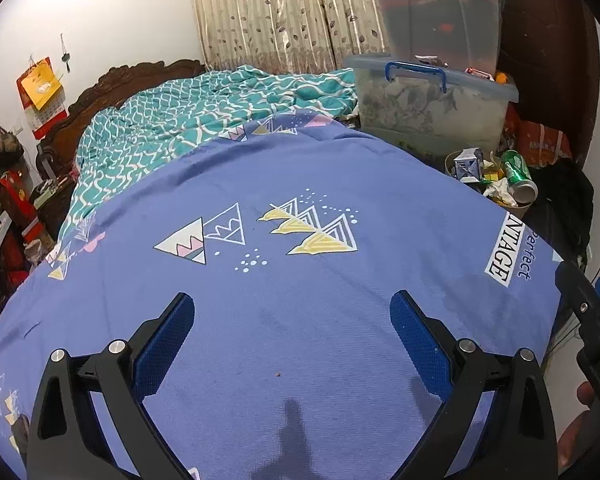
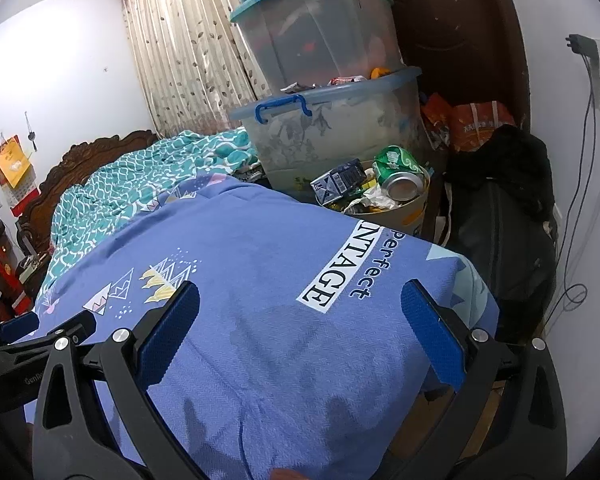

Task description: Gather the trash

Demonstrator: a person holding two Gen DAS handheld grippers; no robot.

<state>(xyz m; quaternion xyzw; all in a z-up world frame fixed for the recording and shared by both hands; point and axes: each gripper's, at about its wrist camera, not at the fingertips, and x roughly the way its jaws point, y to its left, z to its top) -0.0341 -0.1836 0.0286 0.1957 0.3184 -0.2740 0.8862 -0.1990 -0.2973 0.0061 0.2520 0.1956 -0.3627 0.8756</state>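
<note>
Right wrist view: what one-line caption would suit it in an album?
Open right hand-held gripper over a blue bedsheet, facing a full trash bin topped with a green can.

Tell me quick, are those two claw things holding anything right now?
Left gripper: open, holding nothing, above the blue bedsheet.
Right gripper: open, holding nothing, also over the bedsheet.
</note>
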